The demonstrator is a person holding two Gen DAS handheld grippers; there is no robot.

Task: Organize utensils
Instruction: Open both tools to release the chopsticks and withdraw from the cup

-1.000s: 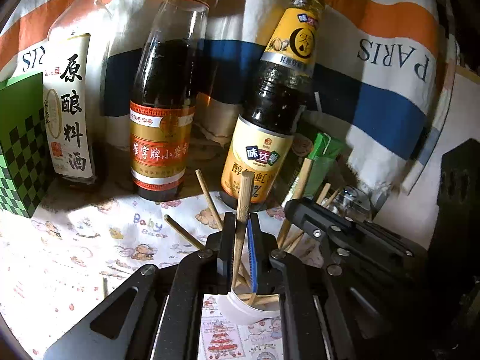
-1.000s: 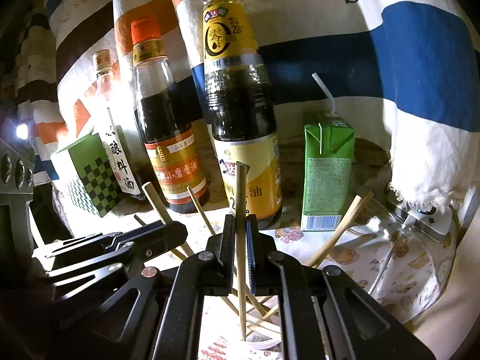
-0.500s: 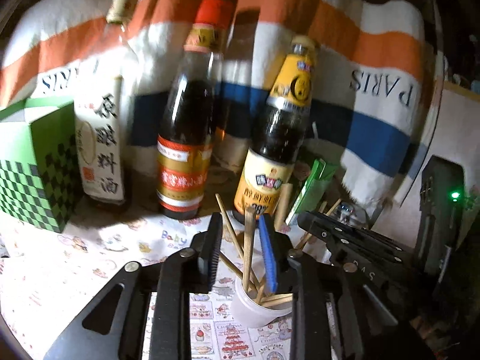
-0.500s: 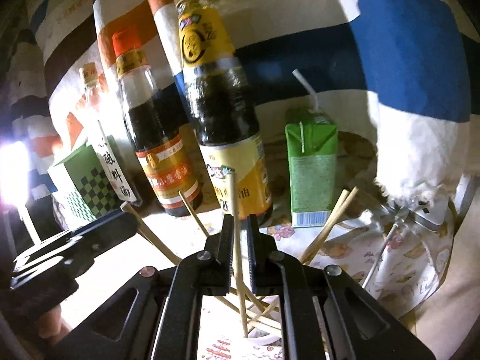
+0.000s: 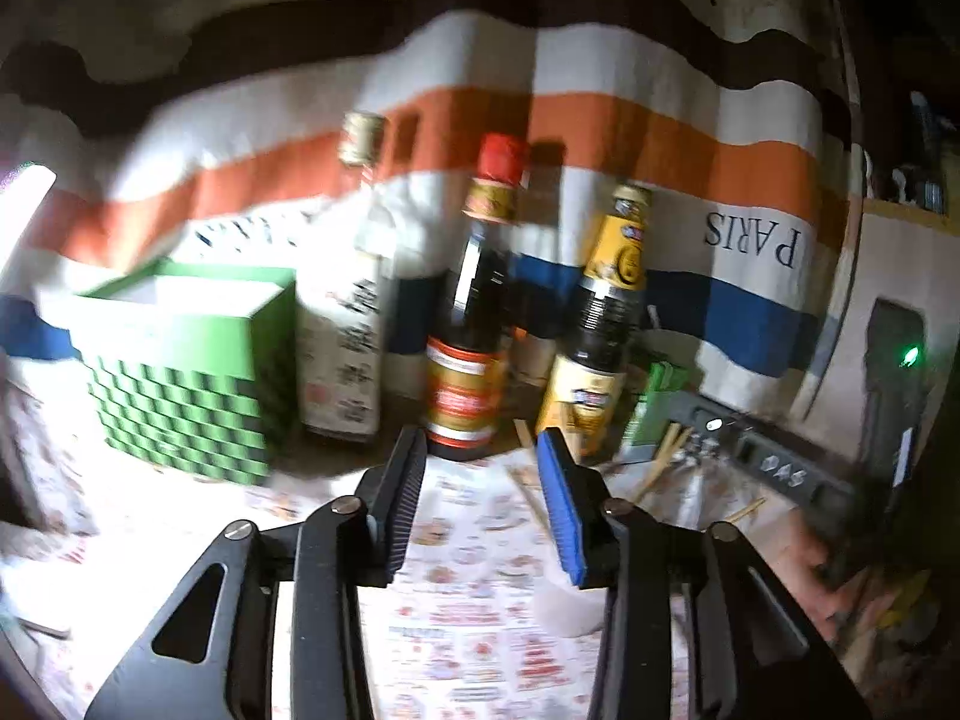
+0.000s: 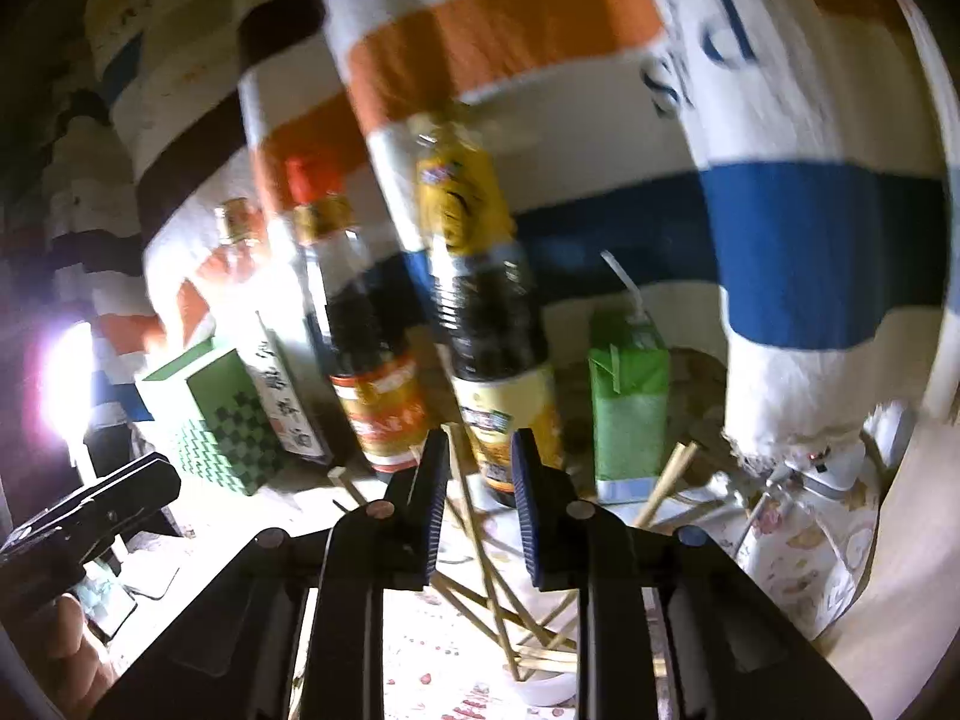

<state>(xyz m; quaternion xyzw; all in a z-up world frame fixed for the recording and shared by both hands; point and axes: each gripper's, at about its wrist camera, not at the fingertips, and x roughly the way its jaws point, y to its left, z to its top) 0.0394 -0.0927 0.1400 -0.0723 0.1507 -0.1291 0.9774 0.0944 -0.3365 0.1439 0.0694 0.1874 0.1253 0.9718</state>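
Both open and empty: right tongs [image 6: 477, 504] nearer, directly above chopsticks [image 6: 480, 540] standing near-upright in white cup [image 6: 543, 690] on bench; left tongs [image 5: 480, 504] left of it.

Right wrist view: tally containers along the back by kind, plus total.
Glass bottles: 3 (clear bottle, red-capped bottle, yellow-labelled bottle)
Green checkered box: 1
Green drink carton: 1
Total: 5
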